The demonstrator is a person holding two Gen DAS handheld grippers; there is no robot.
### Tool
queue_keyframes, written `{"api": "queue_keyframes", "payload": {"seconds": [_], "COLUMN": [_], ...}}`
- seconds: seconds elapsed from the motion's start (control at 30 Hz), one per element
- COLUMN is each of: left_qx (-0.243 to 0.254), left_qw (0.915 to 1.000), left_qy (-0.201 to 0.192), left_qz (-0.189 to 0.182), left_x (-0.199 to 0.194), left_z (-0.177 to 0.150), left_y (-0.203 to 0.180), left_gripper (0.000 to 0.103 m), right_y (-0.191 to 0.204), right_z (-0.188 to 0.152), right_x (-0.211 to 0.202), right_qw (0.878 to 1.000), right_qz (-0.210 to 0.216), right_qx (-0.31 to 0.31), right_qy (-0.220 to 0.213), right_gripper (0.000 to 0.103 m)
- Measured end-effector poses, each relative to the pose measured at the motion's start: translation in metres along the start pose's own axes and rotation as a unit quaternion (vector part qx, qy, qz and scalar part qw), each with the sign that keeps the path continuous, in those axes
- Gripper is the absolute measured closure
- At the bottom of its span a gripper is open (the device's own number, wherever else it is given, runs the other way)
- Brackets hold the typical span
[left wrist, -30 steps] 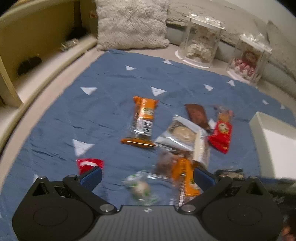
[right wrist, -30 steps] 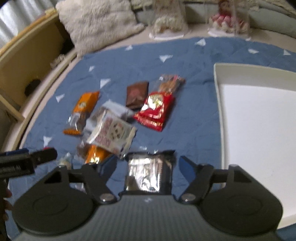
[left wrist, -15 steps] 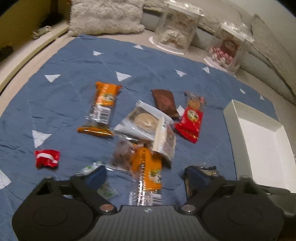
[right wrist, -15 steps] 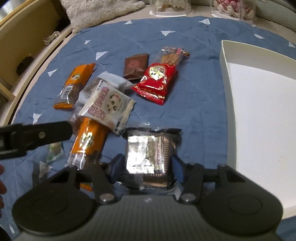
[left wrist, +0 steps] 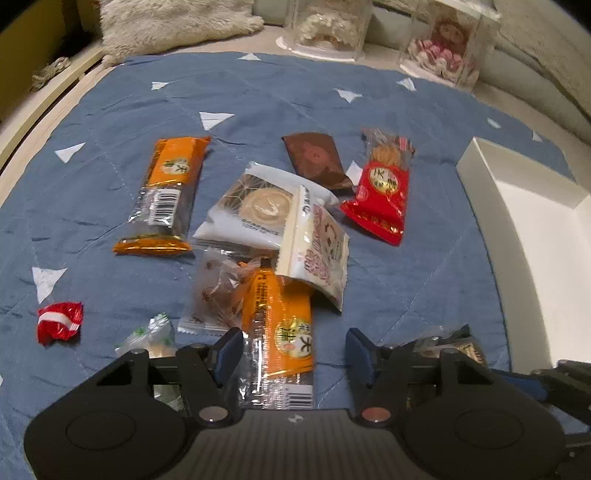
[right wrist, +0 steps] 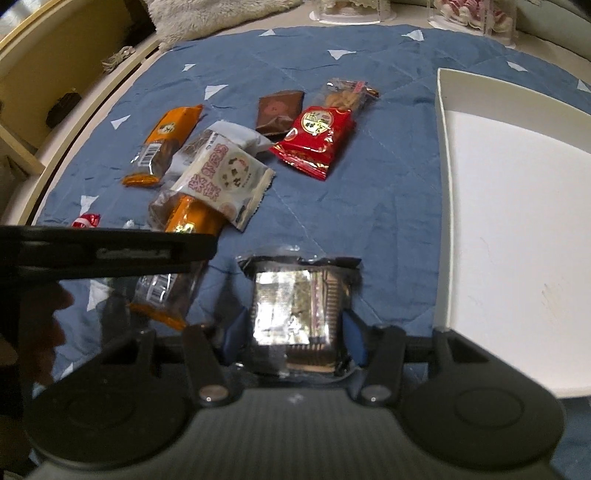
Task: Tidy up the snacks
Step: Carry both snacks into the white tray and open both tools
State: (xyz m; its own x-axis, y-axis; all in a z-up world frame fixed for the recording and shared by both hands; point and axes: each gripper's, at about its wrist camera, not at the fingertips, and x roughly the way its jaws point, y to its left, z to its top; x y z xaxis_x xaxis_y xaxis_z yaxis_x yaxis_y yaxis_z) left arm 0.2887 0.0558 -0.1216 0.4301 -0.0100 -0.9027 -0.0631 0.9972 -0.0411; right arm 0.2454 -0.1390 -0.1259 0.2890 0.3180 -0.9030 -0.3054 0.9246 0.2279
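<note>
Snack packets lie scattered on a blue mat (left wrist: 110, 110). My left gripper (left wrist: 293, 350) straddles the near orange bar (left wrist: 277, 325); its jaws are closing, and a gap shows at the right pad. In the right wrist view the left gripper (right wrist: 110, 251) appears as a black bar at the left. My right gripper (right wrist: 293, 334) is shut on a dark foil packet (right wrist: 295, 306), with both pads against its sides. That packet (left wrist: 454, 341) also shows at the lower right of the left wrist view. A white box (right wrist: 443, 147) stands just right of it.
A second orange bar (left wrist: 170, 192), two white packets (left wrist: 258, 206), a brown packet (left wrist: 314, 158) and a red packet (left wrist: 380, 199) lie farther out. A red candy (left wrist: 59, 321) and a clear cookie packet (left wrist: 214, 295) sit near left. Pillow (left wrist: 166, 29) and display cases (left wrist: 332, 26) line the back.
My left gripper moved forward and down over the near orange bar and its jaws narrowed. My right gripper's jaws came in onto the foil packet.
</note>
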Motion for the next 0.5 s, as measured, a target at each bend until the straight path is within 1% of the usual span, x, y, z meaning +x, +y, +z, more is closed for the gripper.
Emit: {"api": "queue_keyframes", "payload": {"seconds": [0.07,0.13,0.23,0.3,0.5], "left_qx": [0.005,0.01,0.028,0.028,0.031], "left_qw": [0.9999,0.9996,0.9991,0.9992,0.9995], "left_qy": [0.004,0.006,0.006,0.006,0.006], "left_qz": [0.008,0.024,0.032,0.028,0.01], "left_x": [0.004,0.006,0.003,0.0,-0.017], "left_z": [0.001,0.0,-0.002,-0.005,-0.019], "left_y": [-0.002,-0.003,-0.005,-0.003,0.0], "left_gripper": [0.046,0.056,0.064,0.067,0.067], "right_y": [-0.001,-0.003,-0.006,-0.008,-0.01], "right_z": [0.0,0.0,0.0,-0.001,-0.003], "right_x": [-0.001,0.0,-0.003,-0.004,-0.007], "right_qw": [1.0,1.0,1.0,1.0,1.0], "right_qz": [0.001,0.001,-0.003,-0.001,-0.001], "right_qx": [-0.002,-0.002,-0.006,-0.005,-0.001], "right_qy": [-0.001,-0.002,-0.003,-0.004,-0.005], "right_gripper": [0.043,0.043,0.043,0.043,0.044]}}
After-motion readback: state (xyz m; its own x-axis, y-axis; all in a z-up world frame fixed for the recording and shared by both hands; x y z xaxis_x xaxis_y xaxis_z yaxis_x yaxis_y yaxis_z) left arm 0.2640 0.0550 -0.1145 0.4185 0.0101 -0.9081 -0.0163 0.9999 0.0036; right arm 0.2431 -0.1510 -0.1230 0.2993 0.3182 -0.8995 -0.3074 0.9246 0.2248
